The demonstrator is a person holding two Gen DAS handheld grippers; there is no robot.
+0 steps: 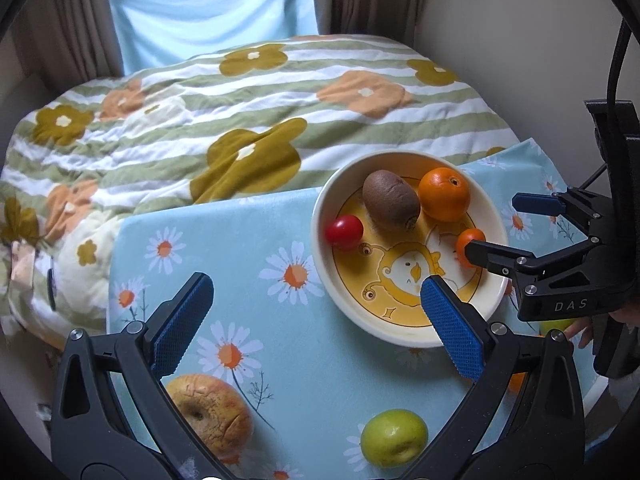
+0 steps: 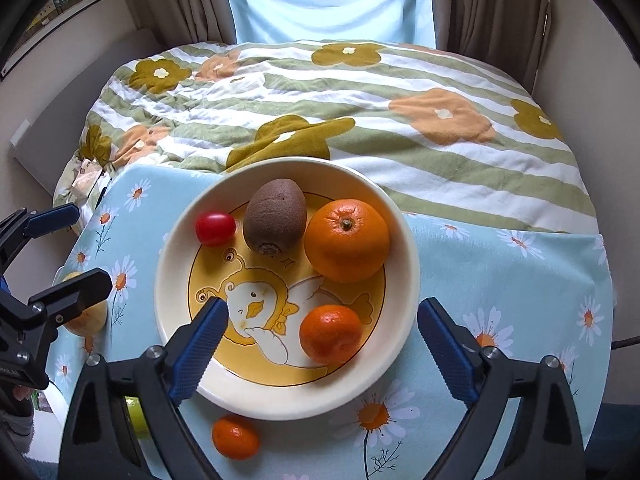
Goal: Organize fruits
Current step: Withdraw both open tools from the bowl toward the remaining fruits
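A cream bowl point(image 2: 404, 240) with a yellow duck picture stands on a daisy-print blue cloth. In it lie a kiwi point(image 2: 275, 216), a large orange point(image 2: 346, 240), a small mandarin point(image 2: 330, 333) and a red tomato point(image 2: 215, 229). My right gripper point(image 2: 322, 338) is open and empty, its fingers on either side of the mandarin, above the bowl. My left gripper point(image 1: 316, 328) is open and empty over the cloth left of the bowl point(image 1: 320, 252). On the cloth lie a wrinkled apple point(image 1: 212, 412), a green apple point(image 1: 394, 436) and another mandarin point(image 2: 235, 437).
The small table with the blue cloth point(image 1: 248, 248) stands against a bed with a striped flower quilt point(image 1: 240, 120). Curtains and a light blue sheet hang behind. The right gripper point(image 1: 504, 228) shows at the bowl's right rim in the left wrist view.
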